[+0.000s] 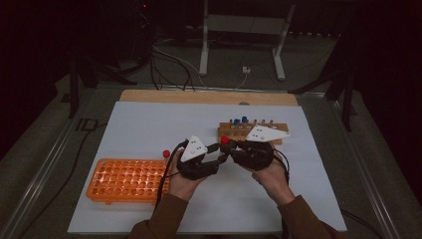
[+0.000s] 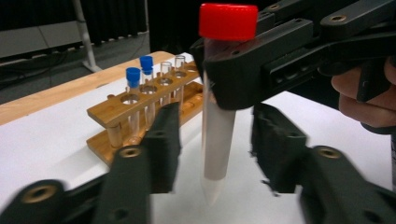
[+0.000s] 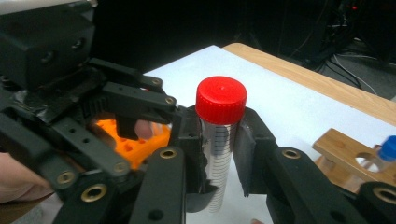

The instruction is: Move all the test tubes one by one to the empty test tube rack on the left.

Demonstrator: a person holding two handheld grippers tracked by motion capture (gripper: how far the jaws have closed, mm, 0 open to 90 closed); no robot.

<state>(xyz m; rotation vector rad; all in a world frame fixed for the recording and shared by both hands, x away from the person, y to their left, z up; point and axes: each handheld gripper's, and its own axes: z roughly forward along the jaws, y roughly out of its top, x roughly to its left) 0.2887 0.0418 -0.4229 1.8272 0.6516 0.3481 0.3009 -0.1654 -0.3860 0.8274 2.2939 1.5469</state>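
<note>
A clear tube with a red cap [image 3: 219, 135] stands upright between the jaws of my right gripper [image 3: 218, 140], which is shut on it just under the cap. In the left gripper view the same tube [image 2: 217, 140] hangs in the gap of my left gripper [image 2: 218, 144], whose jaws stand open on either side without touching it. The right gripper [image 2: 271, 65] grips it from above there. From above, the red cap [image 1: 225, 140] shows between the left gripper [image 1: 219, 158] and right gripper [image 1: 234, 147] at mid-table.
A wooden rack [image 1: 249, 130] just behind the grippers holds blue-capped tubes [image 2: 133, 77] and several uncapped ones. An orange rack [image 1: 127, 179] lies at the front left, with another red-capped tube [image 1: 166, 154] at its far right corner. A white sheet [image 1: 149, 124] covers the table.
</note>
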